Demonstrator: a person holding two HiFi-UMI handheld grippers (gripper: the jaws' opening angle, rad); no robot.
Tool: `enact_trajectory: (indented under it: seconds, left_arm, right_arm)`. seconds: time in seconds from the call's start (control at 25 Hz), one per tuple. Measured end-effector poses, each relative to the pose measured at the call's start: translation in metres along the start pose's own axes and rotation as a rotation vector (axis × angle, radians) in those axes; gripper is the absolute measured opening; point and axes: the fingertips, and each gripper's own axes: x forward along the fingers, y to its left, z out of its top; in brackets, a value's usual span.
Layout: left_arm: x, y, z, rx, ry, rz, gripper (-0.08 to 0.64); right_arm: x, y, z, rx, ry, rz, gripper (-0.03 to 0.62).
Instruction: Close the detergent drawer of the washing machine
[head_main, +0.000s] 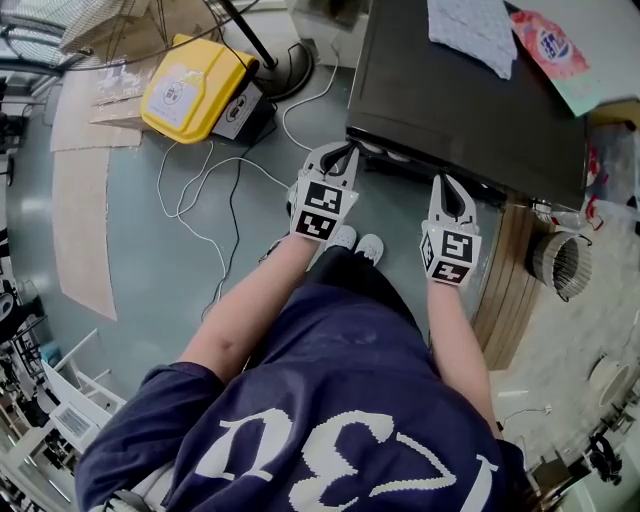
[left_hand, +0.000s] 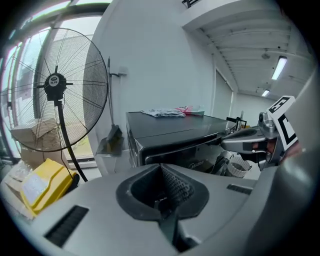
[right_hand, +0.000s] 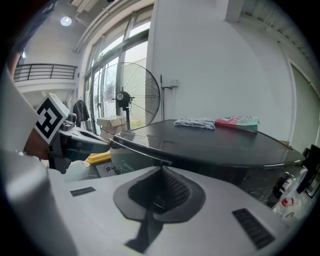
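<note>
The washing machine (head_main: 470, 110) is a dark, glossy box at the upper right of the head view. Its front panel (left_hand: 175, 147) faces me in the left gripper view. I cannot make out the detergent drawer's front in any view. My left gripper (head_main: 347, 152) is shut with nothing in it, its tips at the machine's front left corner. My right gripper (head_main: 446, 182) is also shut and empty, tips at the front edge further right. In each gripper view the ribbed pads (left_hand: 175, 187) (right_hand: 172, 187) meet with nothing between them.
A folded cloth (head_main: 475, 30) and a pink packet (head_main: 550, 45) lie on the machine's top. On the floor to the left are a yellow box (head_main: 195, 85), a standing fan (left_hand: 55, 85) and loose white cables (head_main: 200, 190). A ribbed duct hose (head_main: 560, 262) sits at the right.
</note>
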Motion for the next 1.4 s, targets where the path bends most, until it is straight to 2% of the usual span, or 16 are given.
enact_trajectory:
  seconds: [0.32, 0.72, 1.12, 1.4]
  left_arm:
    - [0.004, 0.001, 0.003, -0.061, -0.016, 0.025, 0.019]
    - [0.01, 0.003, 0.005, -0.054, -0.021, 0.041, 0.018]
    - [0.023, 0.009, 0.01, -0.109, -0.023, 0.052, 0.018]
    - [0.021, 0.009, 0.009, -0.095, -0.039, 0.053, 0.018]
  right_arm:
    - [0.004, -0.003, 0.002, 0.006, 0.0, -0.012, 0.017]
    - [0.009, -0.007, 0.001, 0.009, -0.003, -0.023, 0.017]
    - [0.022, -0.013, 0.004, 0.02, 0.0, -0.039, 0.017]
    - [0.021, -0.011, 0.003, 0.014, -0.009, -0.023, 0.017]
